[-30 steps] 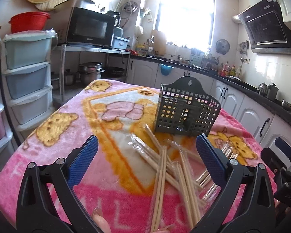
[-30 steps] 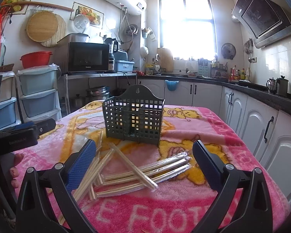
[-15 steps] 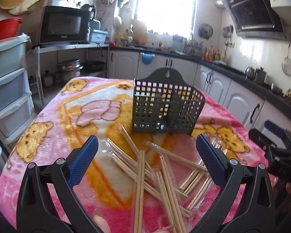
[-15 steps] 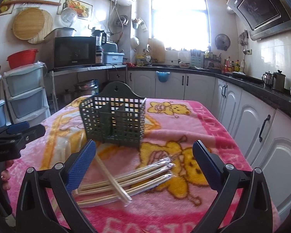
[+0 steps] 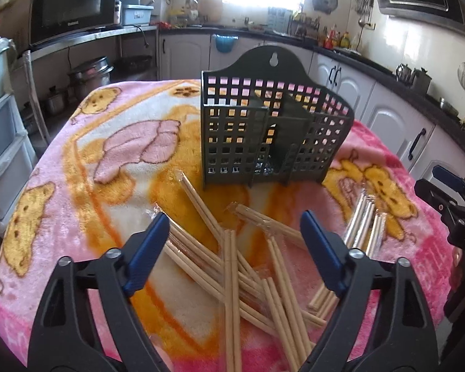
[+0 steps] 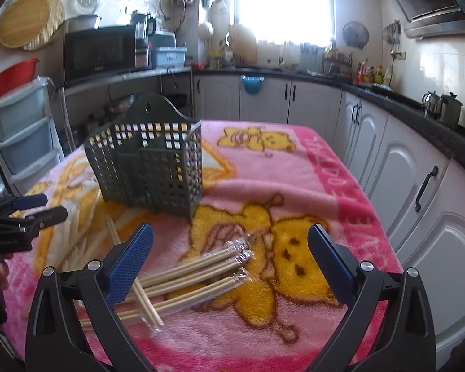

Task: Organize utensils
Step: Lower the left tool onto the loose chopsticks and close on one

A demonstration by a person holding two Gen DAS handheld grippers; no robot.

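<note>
Between the left gripper's (image 5: 232, 241) blue pads, which have just been narrowing yet pinch nothing, wrapped chopsticks (image 5: 232, 279) lie crossed on the pink blanket (image 5: 77, 186). Both grippers have closed in on the pile; the right gripper (image 6: 230, 248) hovers spread above another bundle. Beyond, the slotted caddy (image 5: 272, 130) holds no chopsticks that I can see; sorting not begun.

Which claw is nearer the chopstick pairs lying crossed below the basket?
Left. The left claw hangs open right over that crossed heap; the right claw is off to its side, above separate wrapped pairs.
</note>
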